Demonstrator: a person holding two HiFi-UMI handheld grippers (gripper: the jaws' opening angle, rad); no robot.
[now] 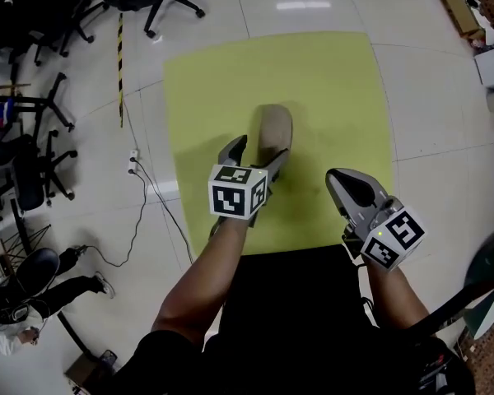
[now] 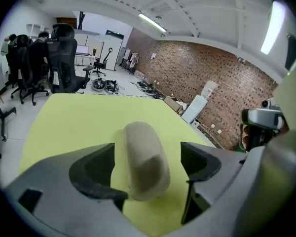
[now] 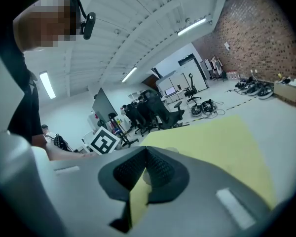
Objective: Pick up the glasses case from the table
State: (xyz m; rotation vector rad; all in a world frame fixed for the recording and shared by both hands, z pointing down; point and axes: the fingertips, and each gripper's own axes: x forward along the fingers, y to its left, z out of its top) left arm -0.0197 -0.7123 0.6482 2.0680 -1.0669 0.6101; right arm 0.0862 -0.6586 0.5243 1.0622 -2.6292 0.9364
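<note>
A beige, rounded glasses case (image 1: 274, 128) lies lengthwise in the middle of the yellow-green table (image 1: 337, 81). My left gripper (image 1: 261, 149) is open and straddles the near end of the case. In the left gripper view the case (image 2: 140, 152) sits between the two dark pads (image 2: 96, 169), with a gap of table showing on each side, so neither pad presses on it. My right gripper (image 1: 339, 179) hovers over the table to the right of the case, apart from it. Its jaws are shut with the tips together and nothing between them (image 3: 147, 152).
Office chairs (image 1: 33, 163) stand on the tiled floor left of the table. A cable (image 1: 140, 212) runs near the table's left edge. A striped tape line (image 1: 120, 64) lies on the floor behind it. A person (image 1: 25, 303) is at lower left. A cardboard box (image 1: 459, 6) is at far right.
</note>
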